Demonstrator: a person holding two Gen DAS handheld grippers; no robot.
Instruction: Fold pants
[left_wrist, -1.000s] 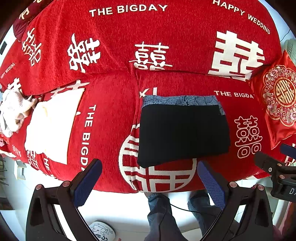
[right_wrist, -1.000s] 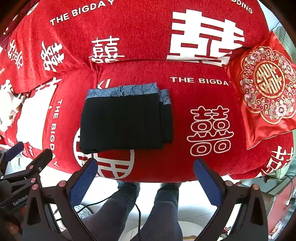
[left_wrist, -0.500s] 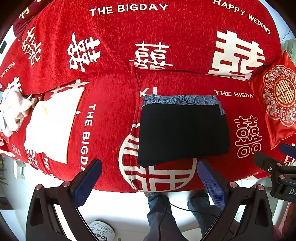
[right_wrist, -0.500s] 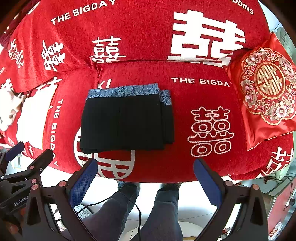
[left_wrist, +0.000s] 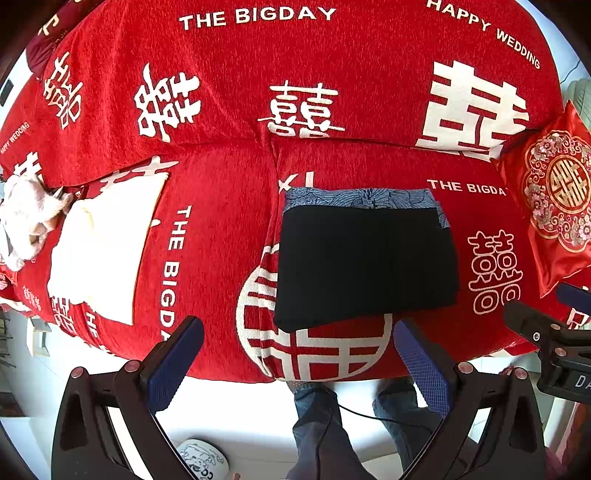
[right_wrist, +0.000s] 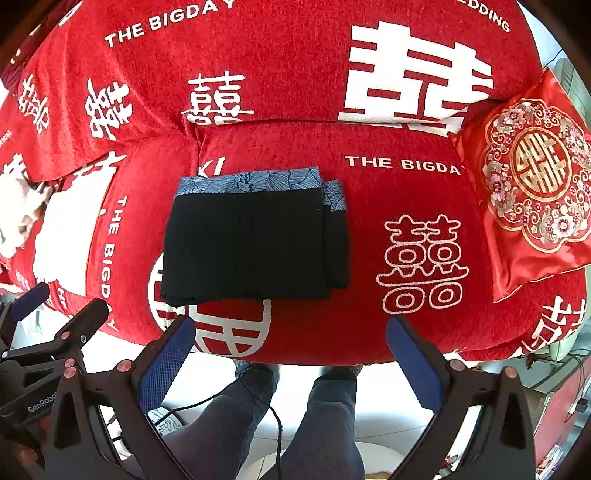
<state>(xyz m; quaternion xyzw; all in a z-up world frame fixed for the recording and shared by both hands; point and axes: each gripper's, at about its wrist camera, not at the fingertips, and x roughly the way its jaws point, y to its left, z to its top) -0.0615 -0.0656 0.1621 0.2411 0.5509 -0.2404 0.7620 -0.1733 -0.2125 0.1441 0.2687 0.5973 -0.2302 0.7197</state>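
The black pants (left_wrist: 365, 264) lie folded into a flat rectangle on the red sofa seat, with a blue patterned waistband along the far edge. They also show in the right wrist view (right_wrist: 255, 243). My left gripper (left_wrist: 299, 363) is open and empty, held off the sofa's front edge, near the pants' front edge. My right gripper (right_wrist: 290, 360) is open and empty, also off the front edge, just right of the pants' middle. Each gripper shows at the other view's side edge.
The sofa (left_wrist: 221, 258) has a red cover with white characters. A folded cream garment (left_wrist: 103, 251) and a crumpled white cloth (left_wrist: 26, 221) lie at the left. A red embroidered cushion (right_wrist: 532, 177) leans at the right. The person's legs (right_wrist: 288, 421) stand below.
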